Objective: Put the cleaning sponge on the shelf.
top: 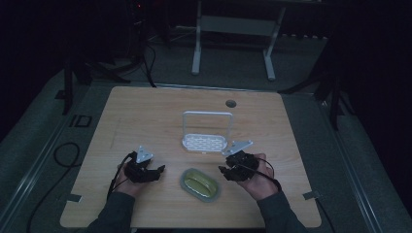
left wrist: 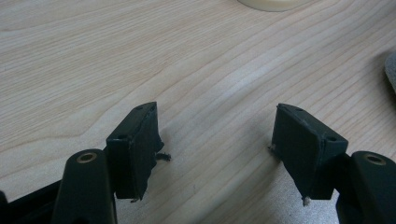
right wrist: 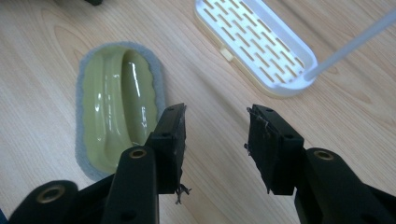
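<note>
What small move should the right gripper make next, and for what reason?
Probably swing the right gripper sideways over the green scrubber and lower it. Its jaws are open with nothing between them, and the scrubber lies flat on the table, just beside one jaw, near the white rack.

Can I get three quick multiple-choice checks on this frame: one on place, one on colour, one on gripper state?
1. Where does the scrubber lie?
A. between the two grippers, nearer the person than the rack
B. inside the rack
C. at the table's far edge

2. What colour is the scrubber's glossy top?
A. red
B. olive green
C. blue

3. How stand the right gripper jaws?
A. shut on the scrubber
B. shut on the rack's handle
C. apart, with nothing between them

Key: 1 A, the high view shows it on the table in front of the white rack. 2 B, green with a grey rim. 3 C, bare wood shows between the pads.
</note>
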The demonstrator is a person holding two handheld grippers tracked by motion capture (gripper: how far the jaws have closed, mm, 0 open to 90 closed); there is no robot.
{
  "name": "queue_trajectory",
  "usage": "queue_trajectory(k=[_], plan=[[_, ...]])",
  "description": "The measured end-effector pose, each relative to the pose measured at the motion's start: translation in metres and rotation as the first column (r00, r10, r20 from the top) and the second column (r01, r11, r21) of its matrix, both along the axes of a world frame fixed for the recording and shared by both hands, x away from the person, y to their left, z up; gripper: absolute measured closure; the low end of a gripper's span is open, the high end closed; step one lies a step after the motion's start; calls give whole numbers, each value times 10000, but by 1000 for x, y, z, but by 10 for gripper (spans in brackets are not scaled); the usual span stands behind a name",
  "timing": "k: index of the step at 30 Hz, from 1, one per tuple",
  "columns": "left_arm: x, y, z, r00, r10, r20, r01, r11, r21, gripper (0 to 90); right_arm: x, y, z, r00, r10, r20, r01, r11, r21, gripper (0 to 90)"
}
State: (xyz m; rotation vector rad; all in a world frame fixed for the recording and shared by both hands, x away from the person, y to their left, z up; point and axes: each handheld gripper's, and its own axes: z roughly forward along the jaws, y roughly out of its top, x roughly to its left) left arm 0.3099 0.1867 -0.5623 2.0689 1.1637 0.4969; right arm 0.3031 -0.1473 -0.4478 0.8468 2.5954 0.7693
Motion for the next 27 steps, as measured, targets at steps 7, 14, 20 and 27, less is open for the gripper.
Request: queue_trajectory(k=[7,14,20,27], plan=[[0,0,0,10000,-7,-12,7,10000,4,323,0,16,0,9994,325,-130,-328,9993,-199,561],[0,0,0,10000,-6,-11,6,10000,1,323,0,23,0,9984,542,-156,-545,9983,-213,560],[0,0,0,10000,-8,-10,8,10000,2,323,-1,31,-1,9967,763,-262,-771,9966,-278,560],[0,0,0,10000,-9,-10,9,10000,4,323,-2,39,-4,9948,918,-440,-939,9944,-478,558]])
